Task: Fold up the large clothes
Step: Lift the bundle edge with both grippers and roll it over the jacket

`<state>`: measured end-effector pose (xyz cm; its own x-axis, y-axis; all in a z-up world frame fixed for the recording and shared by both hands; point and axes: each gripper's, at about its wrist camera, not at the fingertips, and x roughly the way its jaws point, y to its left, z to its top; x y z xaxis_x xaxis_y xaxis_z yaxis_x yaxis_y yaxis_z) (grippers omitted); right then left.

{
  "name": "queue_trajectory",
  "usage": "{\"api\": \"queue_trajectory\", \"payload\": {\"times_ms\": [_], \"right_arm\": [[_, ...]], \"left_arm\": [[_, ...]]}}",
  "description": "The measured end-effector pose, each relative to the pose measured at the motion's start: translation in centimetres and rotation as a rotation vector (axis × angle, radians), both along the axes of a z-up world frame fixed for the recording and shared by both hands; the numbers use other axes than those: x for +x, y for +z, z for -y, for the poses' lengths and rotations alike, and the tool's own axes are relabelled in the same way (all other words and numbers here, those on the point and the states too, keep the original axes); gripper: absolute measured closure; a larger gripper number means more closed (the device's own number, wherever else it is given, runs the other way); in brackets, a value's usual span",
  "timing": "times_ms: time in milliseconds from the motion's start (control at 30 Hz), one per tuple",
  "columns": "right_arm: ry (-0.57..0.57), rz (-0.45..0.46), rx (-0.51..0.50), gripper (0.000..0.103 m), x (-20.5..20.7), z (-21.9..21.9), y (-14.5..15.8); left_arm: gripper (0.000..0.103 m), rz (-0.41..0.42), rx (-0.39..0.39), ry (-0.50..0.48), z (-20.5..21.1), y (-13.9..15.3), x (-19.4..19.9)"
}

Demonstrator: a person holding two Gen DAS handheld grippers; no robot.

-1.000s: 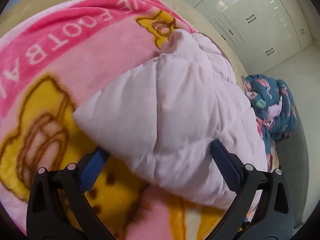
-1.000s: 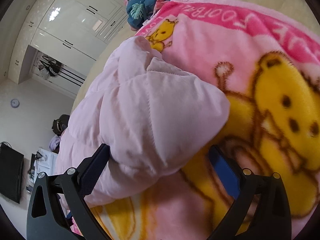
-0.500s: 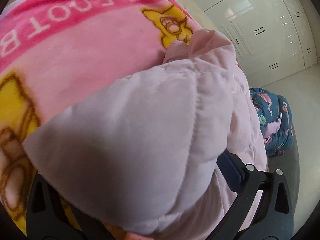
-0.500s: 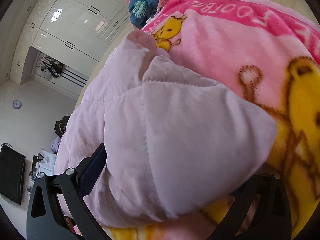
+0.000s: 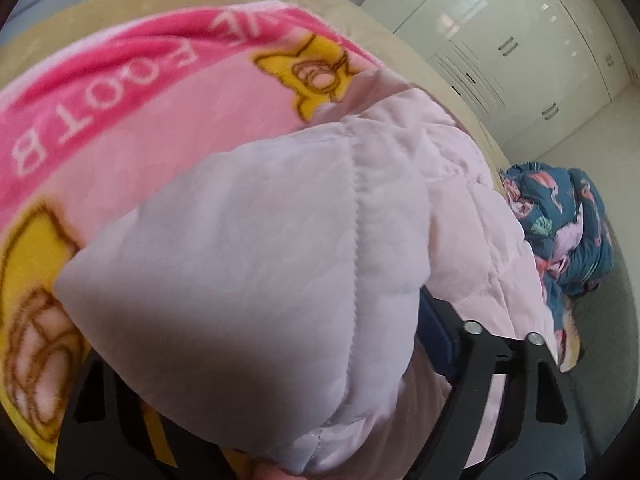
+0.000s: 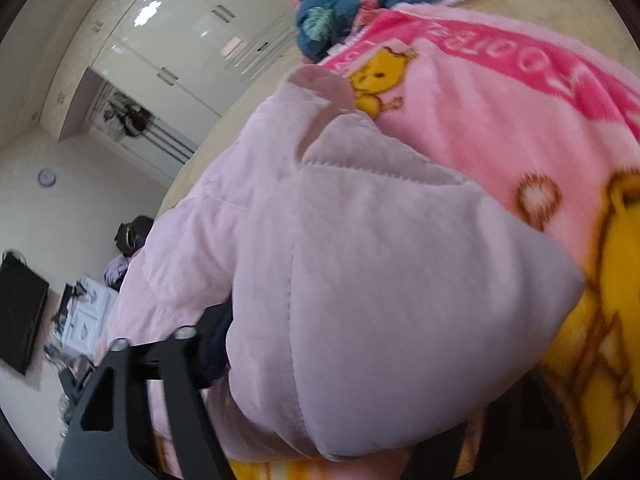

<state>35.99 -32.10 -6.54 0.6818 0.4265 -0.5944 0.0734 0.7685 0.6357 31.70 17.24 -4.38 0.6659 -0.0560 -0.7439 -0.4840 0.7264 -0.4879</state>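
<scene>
A puffy pale pink jacket (image 5: 280,240) (image 6: 400,280) lies on a pink cartoon-bear blanket (image 5: 160,120) (image 6: 500,120). In the left wrist view a thick folded corner of it fills my left gripper (image 5: 264,340), whose jaws are closing. The blue right pad (image 5: 436,336) presses into the fabric, and the other finger is hidden under it. My right gripper (image 6: 372,352) is closing on another bulging corner. Only its left finger (image 6: 212,340) shows, against the cloth.
A heap of dark blue patterned clothes (image 5: 568,232) (image 6: 340,4) lies past the blanket on the beige bed (image 5: 360,12) (image 6: 580,12). White wardrobe doors (image 5: 520,40) (image 6: 180,40) stand behind. A black screen (image 6: 20,312) and a small cabinet are at the right wrist view's left edge.
Both grippers pushed forward over the jacket's corners, which now fill the gaps and hide one finger each. The visible fingers have moved inward against the fabric.
</scene>
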Motion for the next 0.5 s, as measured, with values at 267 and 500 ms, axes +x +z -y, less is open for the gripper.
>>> {"api": "queue_trajectory", "payload": {"times_ms": [267, 500], "right_arm": [[0.101, 0.085, -0.226, 0.065, 0.0, -2.6, 3.2], [0.177, 0.181, -0.408, 0.071, -0.5, -5.3, 6.4]], "left_arm": [[0.062, 0.022, 0.110, -0.077, 1.6, 2.8, 0.4], [0.071, 0.062, 0.183, -0.121, 2.9, 5.4, 0.2]]}}
